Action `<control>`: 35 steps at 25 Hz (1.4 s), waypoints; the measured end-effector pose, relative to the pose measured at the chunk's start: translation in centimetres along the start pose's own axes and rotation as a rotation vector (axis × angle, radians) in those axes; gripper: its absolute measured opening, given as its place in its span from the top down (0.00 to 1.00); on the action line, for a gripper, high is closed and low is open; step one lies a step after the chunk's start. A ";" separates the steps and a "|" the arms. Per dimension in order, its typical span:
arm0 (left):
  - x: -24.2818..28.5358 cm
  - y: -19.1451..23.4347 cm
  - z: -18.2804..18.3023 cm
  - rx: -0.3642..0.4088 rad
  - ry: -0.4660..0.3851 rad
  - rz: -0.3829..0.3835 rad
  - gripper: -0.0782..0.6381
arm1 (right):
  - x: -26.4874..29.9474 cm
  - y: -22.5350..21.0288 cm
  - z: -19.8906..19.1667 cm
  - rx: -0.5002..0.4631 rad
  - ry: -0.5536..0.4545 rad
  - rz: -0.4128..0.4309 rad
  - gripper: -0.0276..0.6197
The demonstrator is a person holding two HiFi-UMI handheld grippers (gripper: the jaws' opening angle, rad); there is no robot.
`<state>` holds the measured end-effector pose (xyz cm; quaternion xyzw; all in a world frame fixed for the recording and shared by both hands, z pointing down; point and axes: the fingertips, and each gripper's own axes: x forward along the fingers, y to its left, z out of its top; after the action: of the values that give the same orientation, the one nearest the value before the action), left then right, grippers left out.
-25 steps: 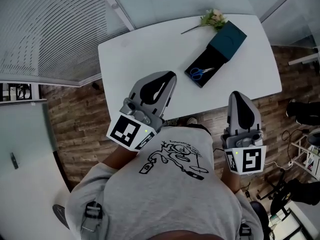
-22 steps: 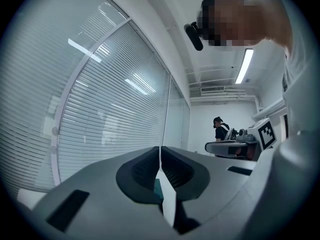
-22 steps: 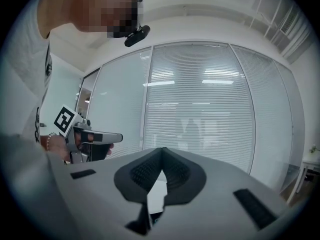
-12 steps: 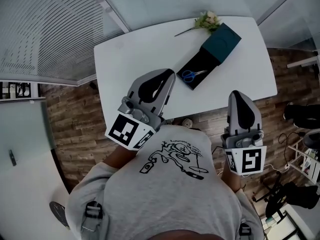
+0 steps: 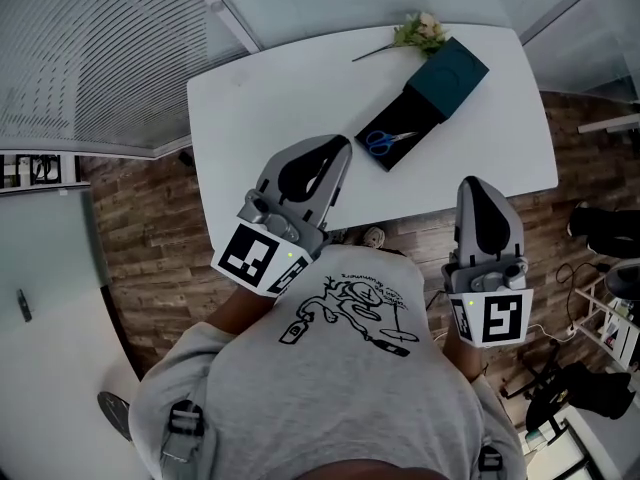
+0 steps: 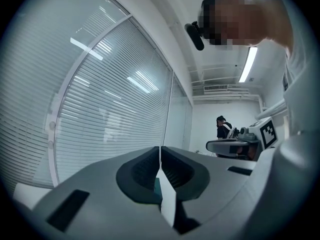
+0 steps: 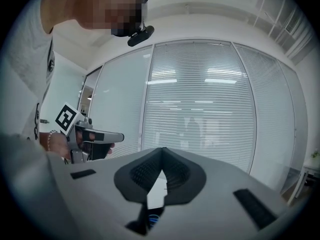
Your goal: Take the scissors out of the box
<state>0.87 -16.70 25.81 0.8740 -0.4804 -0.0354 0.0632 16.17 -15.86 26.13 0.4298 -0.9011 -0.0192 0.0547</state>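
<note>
While the left tongs (image 5: 338, 151) and right tongs (image 5: 478, 190) stay closed and empty at the person's chest, little has changed over the last second: the scissors (image 5: 385, 140) still lie in the open box (image 5: 414, 108) on the bench (image 5: 270, 98), well apart, so the reach is judged not yet begun.

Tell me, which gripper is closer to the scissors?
Left, it seems: in the head view the left gripper hovers just left of the scissors; the right gripper hangs farther off, to their lower right.

A white worktop (image 5: 280, 98) stands on a wood floor (image 5: 150, 238). A flower sprig (image 5: 420, 33) lies near its far edge. Blinds (image 5: 90, 58) hang at left.
</note>
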 end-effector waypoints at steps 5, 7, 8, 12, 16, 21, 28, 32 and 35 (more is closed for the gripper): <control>-0.4 0.3 -1.2 -0.017 0.029 0.004 0.85 | 0.4 0.7 -1.0 0.014 0.031 0.015 0.95; -0.6 0.5 -1.5 -0.022 0.039 0.006 0.85 | 0.5 1.0 -1.3 0.016 0.040 0.022 0.95; -0.8 0.6 -1.7 -0.023 0.043 0.008 0.85 | 0.6 1.3 -1.5 0.014 0.045 0.027 0.95; -1.2 1.1 -2.4 -0.027 0.051 0.022 0.85 | 1.3 2.4 -2.6 -0.027 0.073 0.062 0.95; -1.4 1.4 -2.4 -0.023 0.048 0.024 0.85 | 2.8 3.2 -3.9 -0.074 0.109 0.089 0.93; -2.0 1.7 -2.1 -0.021 0.034 0.028 0.85 | 4.3 4.0 -6.0 -0.123 0.159 0.124 0.88; -2.5 2.1 -2.2 -0.025 0.024 0.036 0.85 | 6.0 3.8 -10.6 -0.209 0.273 0.177 0.87; -2.7 2.5 -2.2 -0.028 0.021 0.044 0.85 | 7.4 3.8 -13.0 -0.254 0.326 0.219 0.86; -2.8 3.0 -2.4 -0.030 0.021 0.053 0.85 | 8.8 3.6 -15.4 -0.276 0.367 0.244 0.86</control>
<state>-2.80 -15.75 28.57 0.8602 -0.5024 -0.0318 0.0820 9.64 -20.21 42.45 0.3025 -0.9101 -0.0571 0.2774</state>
